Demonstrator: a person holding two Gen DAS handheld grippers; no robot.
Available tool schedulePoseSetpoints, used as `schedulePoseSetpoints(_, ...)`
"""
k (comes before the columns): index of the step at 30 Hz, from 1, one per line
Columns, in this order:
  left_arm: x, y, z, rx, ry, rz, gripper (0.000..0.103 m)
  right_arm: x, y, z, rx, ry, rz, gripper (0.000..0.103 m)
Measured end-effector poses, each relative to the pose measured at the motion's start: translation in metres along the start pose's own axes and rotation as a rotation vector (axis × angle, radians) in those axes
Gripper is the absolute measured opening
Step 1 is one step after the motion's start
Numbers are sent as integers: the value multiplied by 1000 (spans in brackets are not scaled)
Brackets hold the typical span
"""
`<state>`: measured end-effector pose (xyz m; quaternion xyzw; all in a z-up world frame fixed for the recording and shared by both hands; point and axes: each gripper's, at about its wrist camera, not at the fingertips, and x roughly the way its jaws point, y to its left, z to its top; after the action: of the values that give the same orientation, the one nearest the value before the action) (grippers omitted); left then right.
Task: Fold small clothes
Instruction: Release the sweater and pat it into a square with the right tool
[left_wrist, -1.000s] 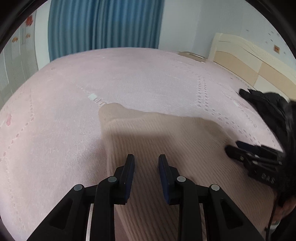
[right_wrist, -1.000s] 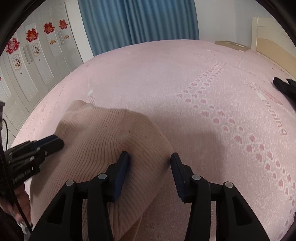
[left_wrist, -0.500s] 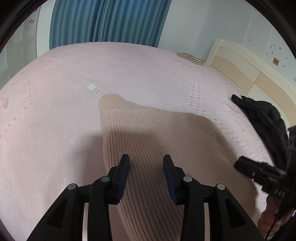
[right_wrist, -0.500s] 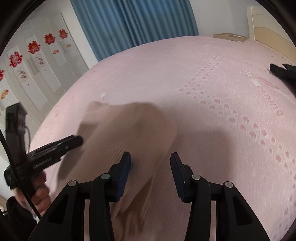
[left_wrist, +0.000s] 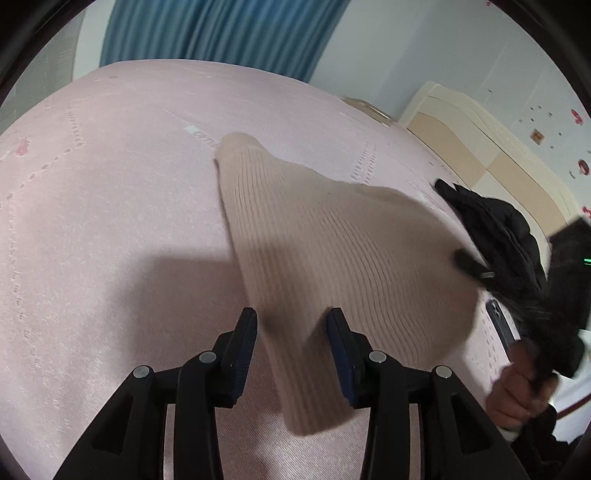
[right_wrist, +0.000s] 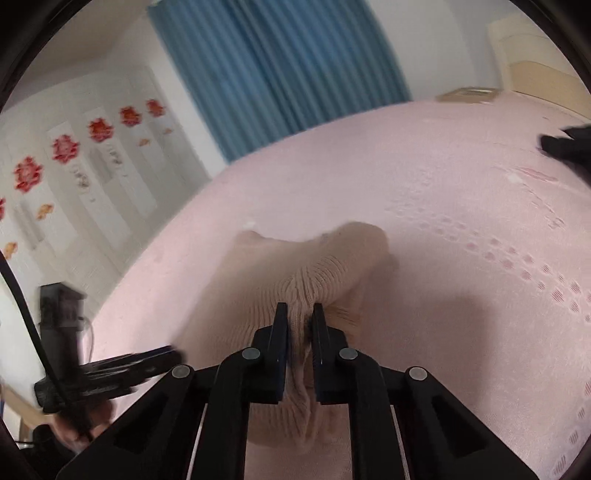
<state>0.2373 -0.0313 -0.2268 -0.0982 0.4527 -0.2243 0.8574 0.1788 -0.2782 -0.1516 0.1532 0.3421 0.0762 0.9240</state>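
Pinching blurred beige knit (right_wrist: 295, 280), the right claw (right_wrist: 298, 325) hides its grip; left claw (left_wrist: 291, 332) gapes.

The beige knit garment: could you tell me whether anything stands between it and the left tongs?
Nothing visible does. The left tongs hang open directly over the beige knit garment; the right tongs grip it.

Left wrist view: close, low over pink bedspread (left_wrist: 110, 229), facing blue curtain (left_wrist: 221, 33) at frame top; headboard (left_wrist: 491, 158) upper right. Right wrist view: close, tilted, same curtain (right_wrist: 280, 74) top center, wardrobe doors (right_wrist: 92, 177) left. Shared: bedspread, curtain, beige knit garment (left_wrist: 332, 240) at frame center.
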Motion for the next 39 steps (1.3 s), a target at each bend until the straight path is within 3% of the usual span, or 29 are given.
schedulePoseSetpoints(2,3,-4,-3,13,7,4,38,32,-11,-16,19,124,-94,10)
schedulePoseSetpoints(3,5,-6,-4,15,9,6,38,41,-15,-23,35,156,-100,10)
schedulePoseSetpoints(6,5,-9,-3,18,4,22,38,32,-4,-21,-17,128,-125,15)
schedulePoseSetpoints(9,1,-9,1,10,-21,27,38,14,3,-7,10,68,-96,17)
schedulePoseSetpoints(12,5,-8,7,-4,-27,38,38,13,18,0,-57,17,-155,18)
schedulePoseSetpoints(14,11,-8,8,-8,-9,61,41,24,23,0,-86,54,-175,18)
schedulePoseSetpoints(17,13,-11,7,-4,-3,66,43,42,16,-7,-128,137,-278,18)
schedulePoseSetpoints(21,11,-13,5,-13,17,82,42,23,17,-1,-106,142,-235,24)
schedulePoseSetpoints(29,-2,-16,-9,-37,81,164,45,5,16,-14,-95,216,-257,44)
schedulePoseSetpoints(32,-10,-14,-20,-58,91,171,46,-2,14,-29,-87,255,-253,44)
schedulePoseSetpoints(39,-21,-11,-46,-61,122,187,53,-14,21,-37,-92,248,-244,44)
